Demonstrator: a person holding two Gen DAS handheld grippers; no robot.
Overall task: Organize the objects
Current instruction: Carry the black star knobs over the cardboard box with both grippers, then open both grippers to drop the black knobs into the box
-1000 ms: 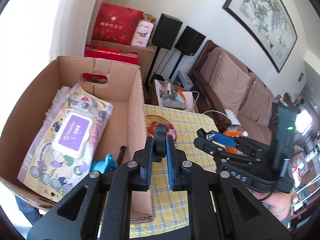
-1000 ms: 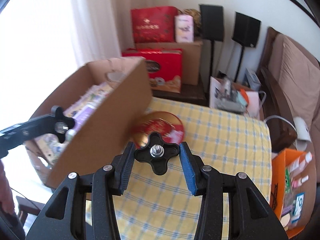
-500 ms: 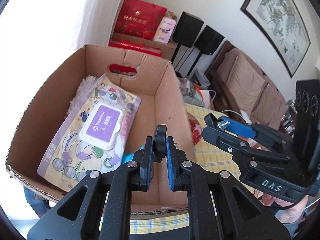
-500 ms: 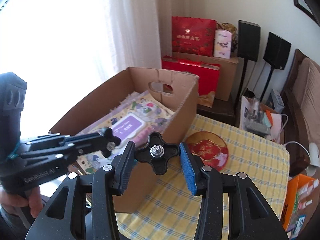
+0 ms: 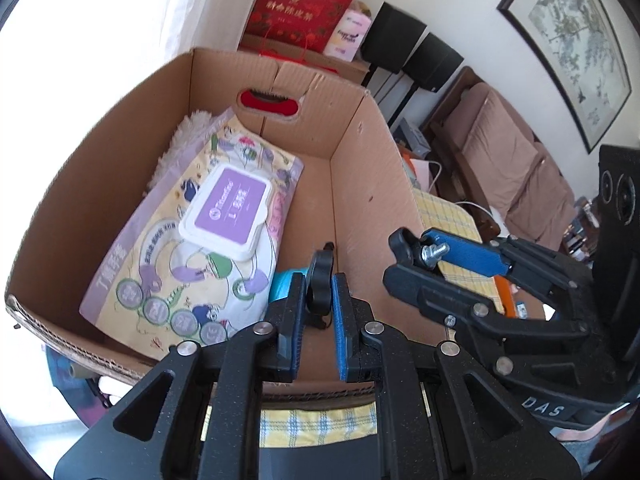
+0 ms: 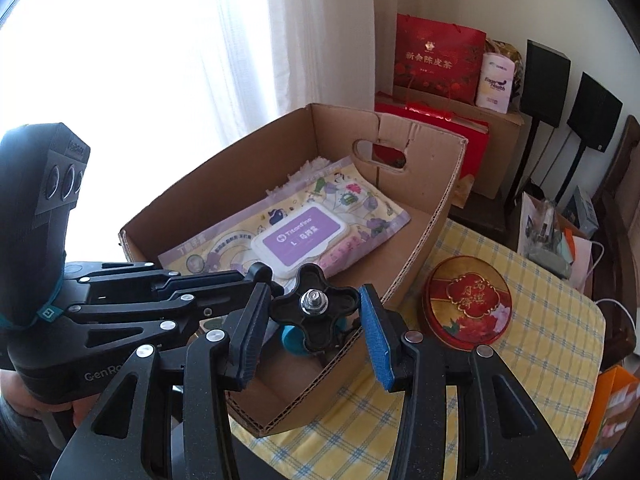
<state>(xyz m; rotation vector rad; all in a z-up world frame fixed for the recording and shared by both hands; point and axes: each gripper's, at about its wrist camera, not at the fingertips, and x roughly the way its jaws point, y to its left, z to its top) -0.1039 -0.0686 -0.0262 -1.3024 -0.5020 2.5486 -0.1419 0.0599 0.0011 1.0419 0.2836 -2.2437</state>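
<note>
Jaws of the right gripper [image 6: 314,300] stand apart, with nothing between the blue pads except the tool's own black knob. Jaws of the left gripper [image 5: 320,280] are clenched almost pad to pad and are likewise empty. Both tools point steeply down over the near end of the cardboard box [image 6: 424,240], the left one just to the left of the right.

Directly below both sets of jaws, on the box floor, lies a teal object [image 6: 290,338]. The knobs hide most of it, so its shape and long axis cannot be told. Beyond the jaws and to their left a wipes pack [image 6: 304,236] lies flat. Its long axis runs away from the jaws toward the far wall with the handle cut-out.

To the right of the right jaws, past the box's right wall, a round red and gold tin [image 6: 468,304] sits on the tabletop [image 6: 540,320]. It is close beside that wall but apparently not touching it. The tin seems to be the one thing within reach not yet boxed, so it is the likely next pick. The right hand is the nearer one. Being round, the tin offers no preferred axis, but it looks wider than the present gap. The jaws would probably have to spread further to take it.
</note>
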